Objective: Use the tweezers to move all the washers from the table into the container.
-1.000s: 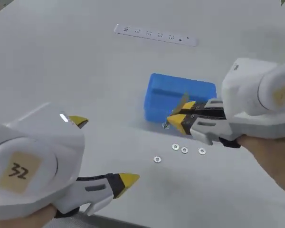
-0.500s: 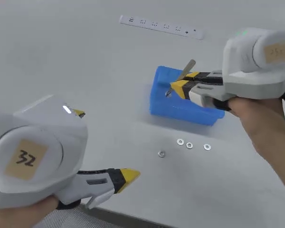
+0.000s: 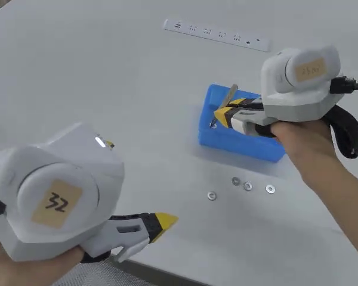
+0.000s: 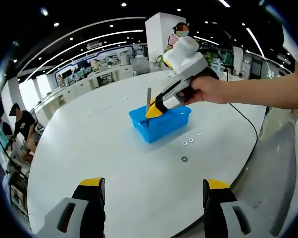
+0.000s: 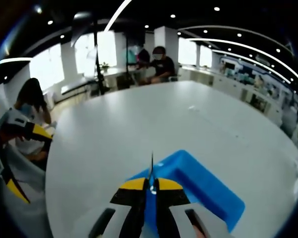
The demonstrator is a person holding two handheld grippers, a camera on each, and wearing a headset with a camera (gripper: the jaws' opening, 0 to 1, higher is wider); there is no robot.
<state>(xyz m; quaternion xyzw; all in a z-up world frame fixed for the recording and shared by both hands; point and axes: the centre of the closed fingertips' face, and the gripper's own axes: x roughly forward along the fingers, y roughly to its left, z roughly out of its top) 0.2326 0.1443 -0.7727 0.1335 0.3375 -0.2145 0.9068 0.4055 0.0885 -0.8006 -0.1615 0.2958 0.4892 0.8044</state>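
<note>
A blue container (image 3: 243, 143) stands on the white table (image 3: 107, 77). Several small metal washers (image 3: 247, 186) lie in front of it, one of them (image 3: 212, 195) a little apart to the left. My right gripper (image 3: 221, 114) is shut on the tweezers (image 3: 225, 101), whose tip points down over the container's left end. Whether a washer sits in that tip is too small to tell. In the right gripper view the tweezers (image 5: 151, 171) stand between the shut jaws above the container (image 5: 203, 191). My left gripper (image 3: 137, 182) hangs open near the table's front edge, holding nothing.
A white power strip (image 3: 218, 34) lies at the far side of the table. The left gripper view shows the container (image 4: 161, 125), the washers (image 4: 190, 141) and the right gripper (image 4: 154, 110) ahead of its open jaws. People sit at the table's far edge (image 5: 161, 64).
The right gripper has carried the tweezers from just in front of the container up and over its left end. The left gripper has stayed open at the front.
</note>
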